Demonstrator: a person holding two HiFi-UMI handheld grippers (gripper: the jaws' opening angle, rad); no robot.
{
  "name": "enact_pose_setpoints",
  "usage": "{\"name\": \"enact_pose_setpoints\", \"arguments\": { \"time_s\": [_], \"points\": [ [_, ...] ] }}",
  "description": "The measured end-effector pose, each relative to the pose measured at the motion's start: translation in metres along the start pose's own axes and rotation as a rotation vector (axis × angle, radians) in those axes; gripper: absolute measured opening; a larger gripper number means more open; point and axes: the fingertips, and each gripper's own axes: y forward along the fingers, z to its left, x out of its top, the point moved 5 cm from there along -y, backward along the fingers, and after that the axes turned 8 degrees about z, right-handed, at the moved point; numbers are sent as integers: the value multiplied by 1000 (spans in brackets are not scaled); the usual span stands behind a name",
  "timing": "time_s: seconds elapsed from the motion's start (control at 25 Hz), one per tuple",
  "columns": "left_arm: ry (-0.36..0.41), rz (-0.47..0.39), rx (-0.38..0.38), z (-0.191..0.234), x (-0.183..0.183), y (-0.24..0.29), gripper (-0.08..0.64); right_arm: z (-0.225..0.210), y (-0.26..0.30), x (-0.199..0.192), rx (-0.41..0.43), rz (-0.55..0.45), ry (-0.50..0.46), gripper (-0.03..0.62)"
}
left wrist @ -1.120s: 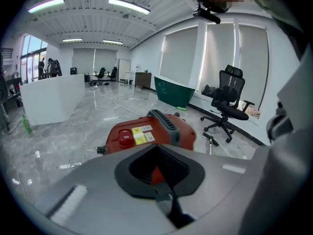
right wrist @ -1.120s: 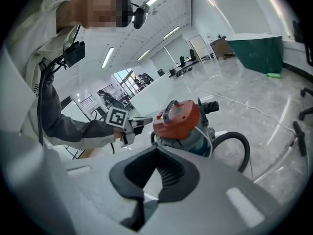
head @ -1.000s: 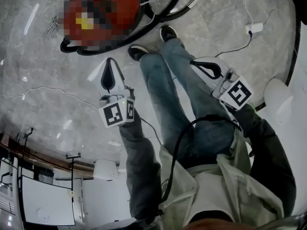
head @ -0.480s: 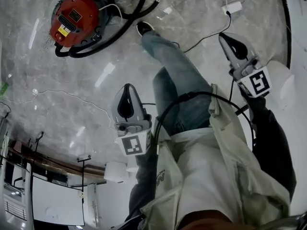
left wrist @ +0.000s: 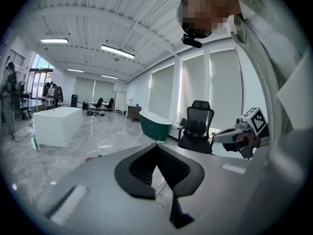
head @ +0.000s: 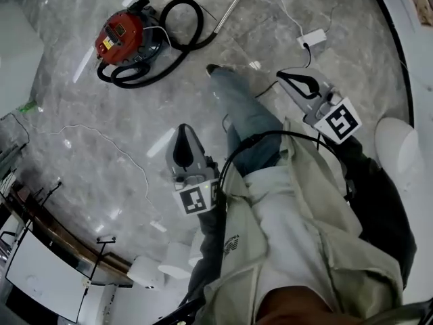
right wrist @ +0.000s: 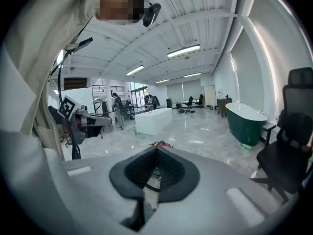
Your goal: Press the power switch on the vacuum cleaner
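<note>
Two grippers show in the head view, both held above the grey marble floor (head: 61, 114) and well apart from the red vacuum cleaner (head: 120, 36). The vacuum cleaner sits on the floor at about 10 o'clock from the picture's middle, with its black hose (head: 177, 20) looped at its 3 o'clock side and a metal wand (head: 233, 2) lying further toward 1 o'clock. The left gripper (head: 181, 131) hangs near the middle at 9 o'clock, tips toward 12. The right gripper (head: 284, 78) is at 2 o'clock, tips toward 10, with a white power strip (head: 311, 39) on the floor at its 12 o'clock. Between them the person's jeans leg (head: 247, 114) reaches out to a dark shoe (head: 215, 68). In the left gripper view the left gripper (left wrist: 156, 147) has its jaws closed tip to tip, with nothing in the black-lined hollow behind them. Beyond them stand a green bathtub (left wrist: 155, 126) at 12 o'clock, a black office chair (left wrist: 197, 126) at 1 o'clock and a white block (left wrist: 56, 126) at 10 o'clock, and the right gripper (left wrist: 217, 136) juts in at 3 o'clock. In the right gripper view the right gripper (right wrist: 156, 151) likewise has its jaws pressed together and empty. The left gripper (right wrist: 108, 121) shows at 9 o'clock, the white block (right wrist: 154, 120) at 12, and the green bathtub (right wrist: 247, 124) and office chair (right wrist: 288, 146) toward 3 o'clock.
</note>
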Motion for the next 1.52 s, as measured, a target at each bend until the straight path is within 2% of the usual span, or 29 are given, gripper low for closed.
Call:
{"name": "enact_pose_setpoints", "arguments": {
  "time_s": [0.2,0.36,0.52,0.64,0.76,0.92,1.04,1.2,1.36,1.52],
  "points": [
    [-99,29,50,-74,-9,-66,0,22,-62,9,122,-35,2,0],
    [-83,11,95,-125,2,-94,0,32,-103,13,195,-90,-37,0],
    [-74,-14,140,-176,9,-96,0,37,-146,5,255,-115,-16,0],
    [-52,-21,123,-231,7,-81,0,34,-188,-13,267,-129,4,0],
    [-92,-43,120,-287,1,-75,0,22,-220,-48,285,-80,25,0],
    [-122,-41,131,-336,-13,-98,0,10,-251,-83,303,-42,-31,0],
    [-136,-29,143,-341,-22,-121,1,15,-262,-80,283,-55,-42,0],
    [-147,-75,158,-338,-27,-150,0,40,-262,-73,279,-92,-40,0],
    [-185,-121,207,-323,-40,-204,0,103,-253,-69,329,-108,-44,0],
    [-206,-108,277,-288,-73,-263,0,175,-240,-63,364,-127,-96,0]
  ]
}}
